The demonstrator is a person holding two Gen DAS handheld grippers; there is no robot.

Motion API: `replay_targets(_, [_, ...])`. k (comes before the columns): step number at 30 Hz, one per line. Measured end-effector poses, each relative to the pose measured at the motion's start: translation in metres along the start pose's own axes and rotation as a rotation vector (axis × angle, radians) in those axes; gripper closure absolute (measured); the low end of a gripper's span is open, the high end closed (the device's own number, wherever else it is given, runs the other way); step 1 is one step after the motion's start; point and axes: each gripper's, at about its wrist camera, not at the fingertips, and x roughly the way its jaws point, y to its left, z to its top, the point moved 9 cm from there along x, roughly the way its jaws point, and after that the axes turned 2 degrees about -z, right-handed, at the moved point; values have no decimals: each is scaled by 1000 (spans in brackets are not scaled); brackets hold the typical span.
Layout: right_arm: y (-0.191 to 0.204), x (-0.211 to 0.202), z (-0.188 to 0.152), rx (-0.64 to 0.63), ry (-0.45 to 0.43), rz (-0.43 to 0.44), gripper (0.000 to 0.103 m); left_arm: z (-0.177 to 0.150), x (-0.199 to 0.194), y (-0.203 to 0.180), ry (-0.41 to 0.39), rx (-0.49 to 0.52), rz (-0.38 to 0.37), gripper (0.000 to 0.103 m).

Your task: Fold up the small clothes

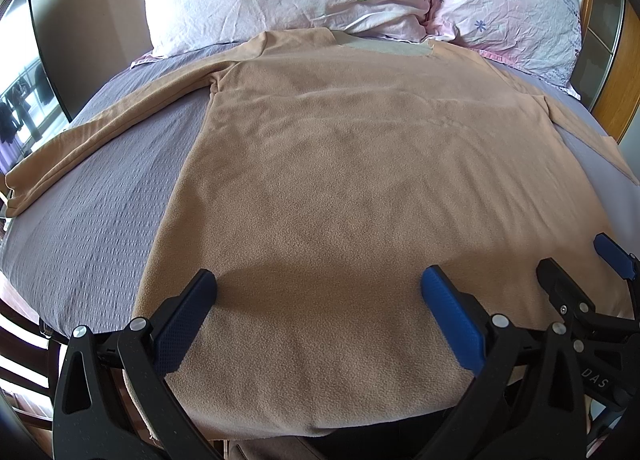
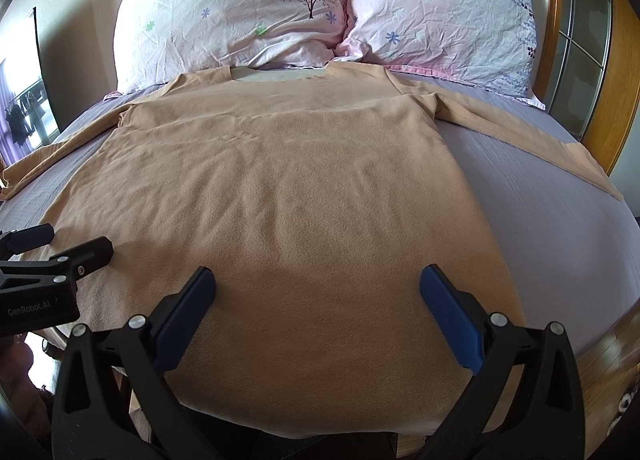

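Observation:
A tan long-sleeved fleece top (image 1: 340, 164) lies flat on the bed with its collar toward the pillows and both sleeves spread outward; it also shows in the right wrist view (image 2: 288, 180). My left gripper (image 1: 318, 284) is open and empty, hovering over the hem's left part. My right gripper (image 2: 318, 282) is open and empty over the hem's right part. Each gripper appears at the other view's edge: the right one in the left wrist view (image 1: 580, 260), the left one in the right wrist view (image 2: 64, 242).
The bed has a grey-lilac textured sheet (image 1: 100, 196). Two pink floral pillows (image 2: 240, 8) (image 2: 440, 8) lie at the head. A wooden headboard frame (image 2: 624, 72) stands at the right. A window with hanging clothes (image 1: 20, 108) is on the left.

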Motion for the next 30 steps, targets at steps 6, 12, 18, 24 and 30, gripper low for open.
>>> replay_targets(6, [0,0,0,0,-3,0,2,0,0,0,-1,0,0,1])
replay_targets(12, [0,0,0,0,-4,0,2,0,0,0,-2,0,0,1])
replay_targets(18, [0,-1,0,0,-5,0,2,0,0,0,-2,0,0,1])
replay_targets(24, [0,-2,0,0,2,-2,2,0,0,0,2,3,-1,1])
replay_targets(30, [-1,-2,3,-21,-69,43,2,1,2,1,-12,13,-6,1])
